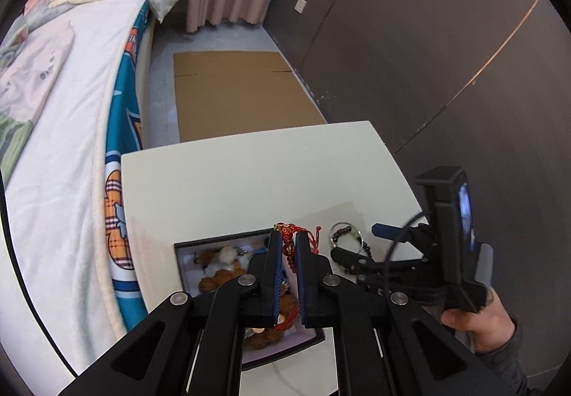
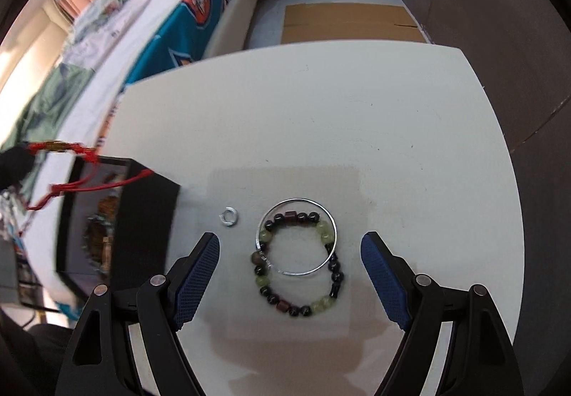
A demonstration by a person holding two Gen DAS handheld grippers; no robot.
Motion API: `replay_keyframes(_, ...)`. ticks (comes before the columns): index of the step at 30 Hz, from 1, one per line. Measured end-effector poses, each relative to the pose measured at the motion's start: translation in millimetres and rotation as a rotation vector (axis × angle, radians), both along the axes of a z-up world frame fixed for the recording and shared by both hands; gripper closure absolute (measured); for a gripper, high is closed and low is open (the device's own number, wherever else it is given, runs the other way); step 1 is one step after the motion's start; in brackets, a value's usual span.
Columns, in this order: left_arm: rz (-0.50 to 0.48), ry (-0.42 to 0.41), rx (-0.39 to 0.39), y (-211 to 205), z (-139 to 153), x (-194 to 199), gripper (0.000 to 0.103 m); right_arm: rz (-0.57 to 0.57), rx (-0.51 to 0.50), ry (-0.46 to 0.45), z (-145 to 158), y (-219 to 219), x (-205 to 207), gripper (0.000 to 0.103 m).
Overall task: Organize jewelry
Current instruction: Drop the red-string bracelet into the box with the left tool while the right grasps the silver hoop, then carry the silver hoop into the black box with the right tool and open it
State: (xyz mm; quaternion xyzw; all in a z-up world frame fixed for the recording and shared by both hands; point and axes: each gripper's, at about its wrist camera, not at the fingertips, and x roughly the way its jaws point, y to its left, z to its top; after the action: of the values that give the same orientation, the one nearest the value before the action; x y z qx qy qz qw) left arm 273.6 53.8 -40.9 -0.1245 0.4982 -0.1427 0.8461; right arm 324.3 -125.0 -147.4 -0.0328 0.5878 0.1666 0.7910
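My left gripper (image 1: 288,239) is shut on a red cord bracelet (image 1: 289,248) with a gold charm, hanging above the open jewelry box (image 1: 185,255), which holds brown beaded pieces. From the right wrist view the same red cord bracelet (image 2: 60,148) dangles over the box (image 2: 150,214) at the left. My right gripper (image 2: 289,246) stands open above a bead bracelet (image 2: 264,269) of dark and green beads and a silver bangle (image 2: 330,217) lying across it on the white table (image 2: 357,110). A small silver ring (image 2: 229,216) lies between bracelet and box.
The white table (image 1: 249,182) stands beside a bed with a white blanket (image 1: 64,153) at the left. A flat cardboard sheet (image 1: 235,92) lies on the floor beyond, and a dark wall (image 1: 428,57) runs along the right. A person's hand (image 1: 478,324) holds the right gripper.
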Motion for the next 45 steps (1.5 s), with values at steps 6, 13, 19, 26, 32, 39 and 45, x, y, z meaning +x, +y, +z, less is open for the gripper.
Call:
replay_keyframes(6, -0.010, 0.025, -0.028, 9.4, -7.8, -8.0, 0.096, 0.000, -0.068, -0.009, -9.1, 5.4, 3.0, 0.027)
replay_keyframes(13, -0.048, 0.065, -0.042, 8.3, -20.8, -12.1, 0.095, -0.020, -0.083, -0.024, 2.2, -0.4, -7.6, 0.052)
replay_keyframes(19, -0.012, 0.063, -0.066, 18.7, -17.9, -14.7, 0.037, -0.048, 0.042, -0.083, 36.6, -9.1, -25.7, 0.052)
replay_keyframes(26, 0.049, -0.019, -0.050, 41.8, 3.1, -24.2, 0.030, 0.013, 0.172, -0.150, 76.3, 9.1, -40.2, 0.052)
replay_keyframes(32, 0.104, -0.032, -0.056, 63.1, 4.1, -24.5, 0.030, 0.106, 0.253, -0.160, 98.1, 44.0, -46.0, 0.052)
replay_keyframes(39, 0.143, -0.048, -0.079, 76.9, 5.2, -23.2, 0.030, 0.218, 0.350, -0.093, 101.7, 71.0, -48.3, 0.033)
replay_keyframes(45, 0.121, -0.048, -0.065, 61.8, 4.0, -18.4, 0.030, 0.150, 0.374, -0.120, 106.7, 39.7, -41.6, 0.019)
